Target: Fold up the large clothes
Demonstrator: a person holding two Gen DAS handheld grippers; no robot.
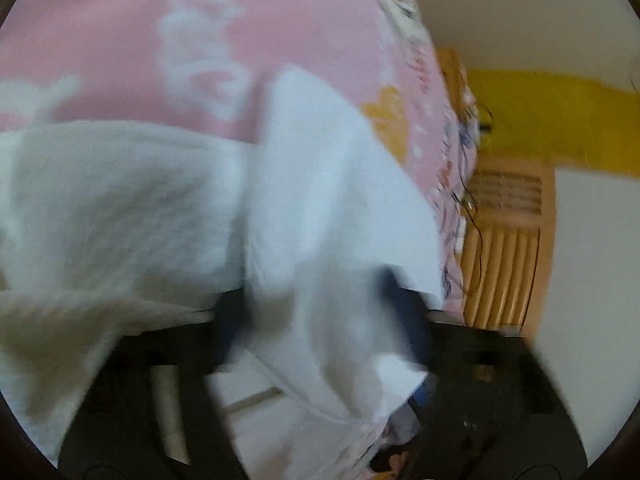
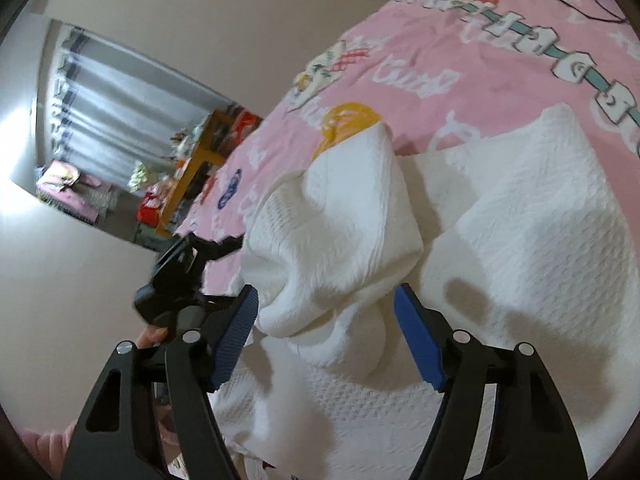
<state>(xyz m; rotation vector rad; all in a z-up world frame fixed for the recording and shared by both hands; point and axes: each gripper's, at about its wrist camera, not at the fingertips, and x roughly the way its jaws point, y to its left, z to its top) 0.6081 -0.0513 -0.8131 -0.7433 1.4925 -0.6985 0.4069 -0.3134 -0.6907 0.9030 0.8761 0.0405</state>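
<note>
While the left view is smeared with blur, I can make out the white garment (image 1: 304, 216) draped straight over my left gripper (image 1: 320, 316), its textured cloth covering the gap between the dark blue finger pads (image 1: 404, 312). Cloth hides the tips, so I cannot tell whether that claw is clamped or merely under the fabric. Ahead of it and to its left lies the pink bedspread (image 1: 120, 40) with white lettering; off to its right stands a wooden slatted piece (image 1: 504, 264) against a wall with a yellow band (image 1: 560, 120). From the right view things are sharp. My right gripper (image 2: 326, 312) stands with its jaws spread wide, the blue ribbed pads (image 2: 236, 328) well apart and neither one pressing cloth flat. A bunched, rounded fold of the white garment (image 2: 340, 232) sits between and just ahead of the pads, bulging up toward the lens; more of the same fabric spreads flat to the right of the claw and beneath it. Shadows of the fingers fall on that flat part. Beyond the bunch, the pink bedspread (image 2: 460, 64) runs away forward and right, printed with a teal and white letter strip and a yellow shape just past the top of the fold. Left of the right claw I see the black body of the left gripper (image 2: 180, 280), with fingertips of a hand (image 2: 154, 336) on it. Farther left, a mirror (image 2: 112, 128) on the wall shows curtains and clutter.
</note>
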